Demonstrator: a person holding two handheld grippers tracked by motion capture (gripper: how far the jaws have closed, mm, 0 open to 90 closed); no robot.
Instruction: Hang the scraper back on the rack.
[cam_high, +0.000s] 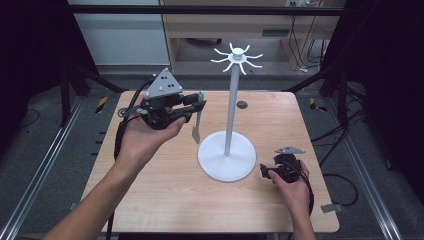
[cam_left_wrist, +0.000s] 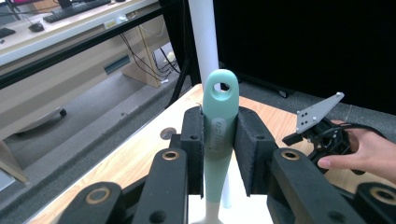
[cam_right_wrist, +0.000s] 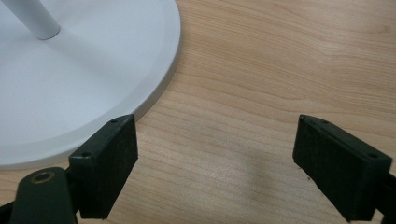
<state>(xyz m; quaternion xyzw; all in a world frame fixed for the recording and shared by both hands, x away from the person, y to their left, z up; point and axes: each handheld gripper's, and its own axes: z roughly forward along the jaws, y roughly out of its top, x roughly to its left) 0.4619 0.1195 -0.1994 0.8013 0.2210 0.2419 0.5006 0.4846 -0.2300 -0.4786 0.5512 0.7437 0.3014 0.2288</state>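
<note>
Pale green plastic is what I have in my left tool (cam_left_wrist: 219, 154): the handle of a small spatula (cam_left_wrist: 218, 135), pinched between the two black pads just below its hanging hole. From the high view the spatula (cam_high: 198, 117) hangs blade-down from that tool (cam_high: 196, 106), held up above the wooden surface (cam_high: 165, 195), a little to the left of the white stand (cam_high: 229, 107). The stand's pole rises from a round base (cam_high: 220, 167) to a ring of hooks (cam_high: 238, 57) at the top; the spatula sits well below those hooks and apart from the pole. My right tool (cam_right_wrist: 215, 163) rests low over the surface just beside the base's rim (cam_right_wrist: 161, 88), its jaws spread wide with only bare wood between them, holding nothing.
</note>
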